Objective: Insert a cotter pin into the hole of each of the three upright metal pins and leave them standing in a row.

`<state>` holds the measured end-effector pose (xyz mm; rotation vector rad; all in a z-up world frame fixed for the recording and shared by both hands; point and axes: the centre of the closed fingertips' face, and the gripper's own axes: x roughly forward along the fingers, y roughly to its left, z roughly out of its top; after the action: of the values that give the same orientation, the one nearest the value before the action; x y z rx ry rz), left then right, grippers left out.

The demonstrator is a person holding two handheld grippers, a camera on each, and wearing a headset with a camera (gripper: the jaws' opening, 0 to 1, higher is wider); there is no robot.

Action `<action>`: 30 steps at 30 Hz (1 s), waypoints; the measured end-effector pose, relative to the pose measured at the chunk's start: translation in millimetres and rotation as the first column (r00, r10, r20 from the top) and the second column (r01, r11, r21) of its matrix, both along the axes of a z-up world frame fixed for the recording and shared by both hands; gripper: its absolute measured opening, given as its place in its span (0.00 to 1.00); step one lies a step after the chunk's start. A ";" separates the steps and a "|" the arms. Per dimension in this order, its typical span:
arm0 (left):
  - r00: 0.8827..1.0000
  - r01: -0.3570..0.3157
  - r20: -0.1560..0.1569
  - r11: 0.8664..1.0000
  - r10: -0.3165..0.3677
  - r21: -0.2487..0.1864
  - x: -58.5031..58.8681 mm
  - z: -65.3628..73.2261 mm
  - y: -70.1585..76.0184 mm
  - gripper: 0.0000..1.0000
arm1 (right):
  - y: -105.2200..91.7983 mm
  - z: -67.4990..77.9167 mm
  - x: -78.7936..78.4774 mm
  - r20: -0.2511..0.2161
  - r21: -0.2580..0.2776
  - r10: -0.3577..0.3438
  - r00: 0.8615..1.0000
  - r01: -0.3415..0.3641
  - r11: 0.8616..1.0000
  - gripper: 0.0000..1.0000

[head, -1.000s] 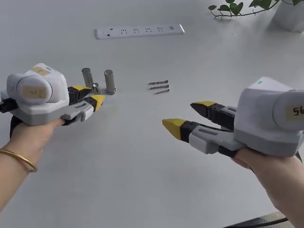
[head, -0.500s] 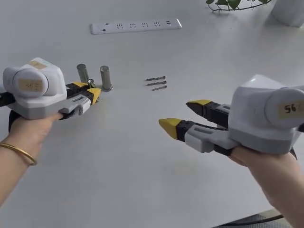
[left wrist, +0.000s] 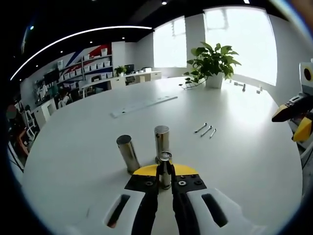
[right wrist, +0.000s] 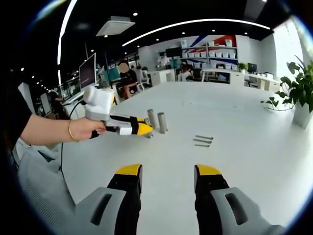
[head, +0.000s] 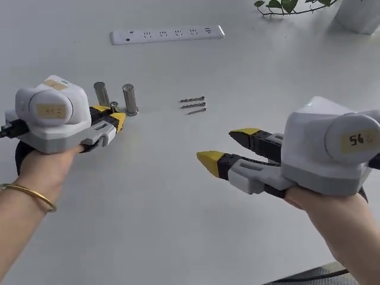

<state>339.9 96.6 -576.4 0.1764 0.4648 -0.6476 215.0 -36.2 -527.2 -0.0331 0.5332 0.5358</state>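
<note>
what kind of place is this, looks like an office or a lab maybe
Most likely an open-plan office or lab workspace, judging by the big white table used as a bench, the wall shelves of storage bins, a desk monitor and a potted plant.

A wide white counter (head: 178, 231) carries a white power strip (head: 167, 34) at 12 o'clock and a potted plant (left wrist: 212, 56) at 2 o'clock. Bright windows (left wrist: 234, 41) line the wall behind the plant. At 10 o'clock in the left gripper view, shelves (left wrist: 93, 66) of white boxes stand under a curved ceiling light strip (left wrist: 83, 33).
</note>
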 end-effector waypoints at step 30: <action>1.000 -0.017 -0.026 0.998 0.016 -0.057 -38.8 -0.9 -51.4 0.07 | -2.2 1.5 -11.6 0.001 0.007 0.005 1.000 -0.005 1.000 0.36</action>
<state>301.1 45.2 -577.3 0.1103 0.4715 -0.6468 203.4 -38.4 -525.7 -0.0280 0.5304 0.5427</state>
